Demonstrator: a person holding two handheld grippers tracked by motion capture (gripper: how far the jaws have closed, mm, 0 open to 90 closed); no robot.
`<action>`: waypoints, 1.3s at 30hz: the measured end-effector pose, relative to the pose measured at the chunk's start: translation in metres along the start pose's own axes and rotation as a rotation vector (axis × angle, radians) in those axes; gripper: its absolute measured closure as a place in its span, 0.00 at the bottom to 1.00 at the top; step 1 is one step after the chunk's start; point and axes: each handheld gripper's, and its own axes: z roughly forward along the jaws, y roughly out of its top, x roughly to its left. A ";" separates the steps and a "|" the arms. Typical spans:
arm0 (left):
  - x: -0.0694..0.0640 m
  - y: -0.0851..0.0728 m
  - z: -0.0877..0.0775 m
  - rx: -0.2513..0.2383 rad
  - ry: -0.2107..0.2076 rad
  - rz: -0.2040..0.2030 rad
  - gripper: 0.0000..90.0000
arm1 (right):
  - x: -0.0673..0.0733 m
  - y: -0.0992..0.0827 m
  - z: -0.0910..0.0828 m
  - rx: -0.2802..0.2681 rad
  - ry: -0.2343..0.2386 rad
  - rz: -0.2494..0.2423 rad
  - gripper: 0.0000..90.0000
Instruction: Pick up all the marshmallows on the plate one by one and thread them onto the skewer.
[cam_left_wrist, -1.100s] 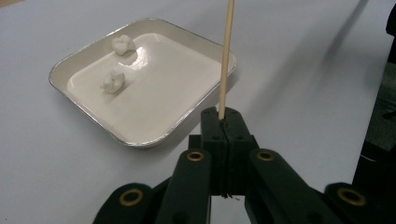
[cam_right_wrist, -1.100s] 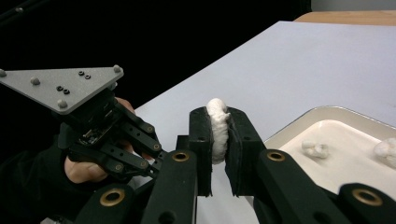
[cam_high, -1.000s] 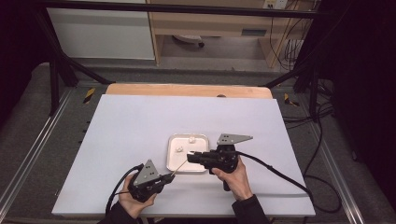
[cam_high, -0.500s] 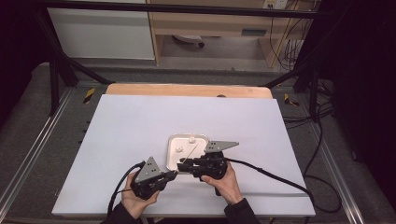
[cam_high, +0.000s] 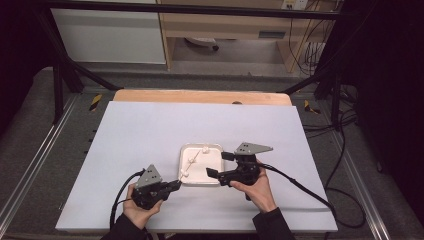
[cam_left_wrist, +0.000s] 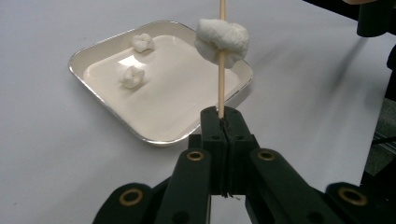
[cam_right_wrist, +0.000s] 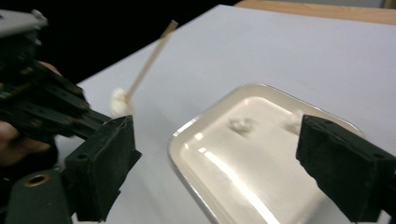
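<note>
- While the left gripper (cam_left_wrist: 223, 122) is clamping the lower end of a thin wooden skewer (cam_left_wrist: 221, 70), its jaws are pressing fully together around the stick, which is rising along the jaws' own line with one marshmallow (cam_left_wrist: 221, 39) already threaded partway up it.
- In the high view the skewer (cam_high: 194, 160) is slanting from the left gripper (cam_high: 175, 184) up and away over the near-left part of the white tray (cam_high: 217, 150), so its long axis is pointing toward the tray's far side.
- Two loose marshmallow pieces (cam_left_wrist: 137, 59) are lying in the tray's far part, beyond the skewer's tip and apart from each other.
- The right gripper (cam_right_wrist: 224, 163) is hanging with its jaws spread wide and nothing between them, looking across the tray (cam_right_wrist: 187, 126) with the two pieces (cam_right_wrist: 241, 123) ahead of it.
- Judging from this, the right gripper (cam_high: 220, 165), sitting at the tray's right edge, is the nearer one to the loose pieces.
- Bare table (cam_high: 150, 130) is lying open on every side of the tray, so both hands are having free room; the tray's raised rim is the one edge to clear.
</note>
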 end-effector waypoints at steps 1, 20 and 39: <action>0.002 -0.001 -0.001 -0.003 0.001 -0.009 0.98 | -0.002 -0.001 -0.001 0.011 -0.017 -0.003 0.12; 0.025 -0.009 -0.015 -0.011 0.028 -0.060 0.98 | -0.017 0.001 0.021 0.128 -0.143 -0.024 0.04; 0.028 -0.009 -0.018 -0.021 0.038 -0.068 0.98 | -0.016 0.017 0.064 0.168 -0.189 -0.039 0.01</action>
